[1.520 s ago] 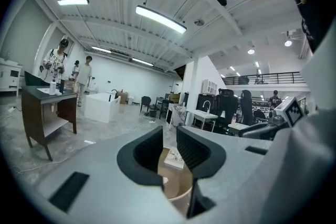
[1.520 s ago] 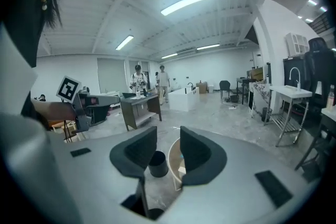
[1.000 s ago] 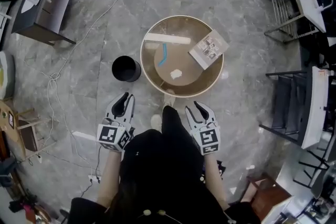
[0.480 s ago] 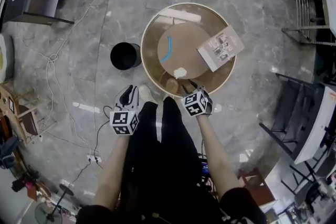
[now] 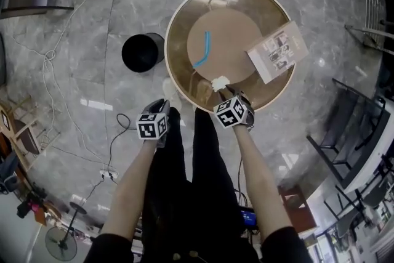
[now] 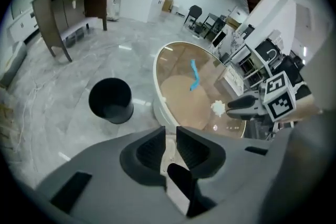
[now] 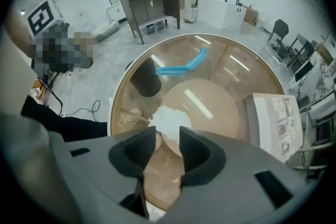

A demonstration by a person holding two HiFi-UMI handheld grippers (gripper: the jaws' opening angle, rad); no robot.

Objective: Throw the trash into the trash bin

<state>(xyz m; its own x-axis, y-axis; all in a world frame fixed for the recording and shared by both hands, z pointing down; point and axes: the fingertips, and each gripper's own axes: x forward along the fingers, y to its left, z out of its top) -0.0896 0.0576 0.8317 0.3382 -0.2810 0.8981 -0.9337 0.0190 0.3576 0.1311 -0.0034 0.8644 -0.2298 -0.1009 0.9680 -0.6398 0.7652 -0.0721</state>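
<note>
Wad (image 5: 219, 80) on bench (image 5: 181, 64), lower centre, just ahead of right gripper (image 5: 226, 93) tips; jaws closing, wad not yet pinched. Left gripper (image 5: 159, 106) released, empty, farther off. Bin (image 5: 142, 52) on floor, left of bench.

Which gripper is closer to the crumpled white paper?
Right. The right gripper, jaws closing, sits just short of the paper, nothing between them; the left gripper hangs beside the table.

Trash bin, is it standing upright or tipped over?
Upright: the trash bin stands beside the round table, its open mouth facing up.
</note>
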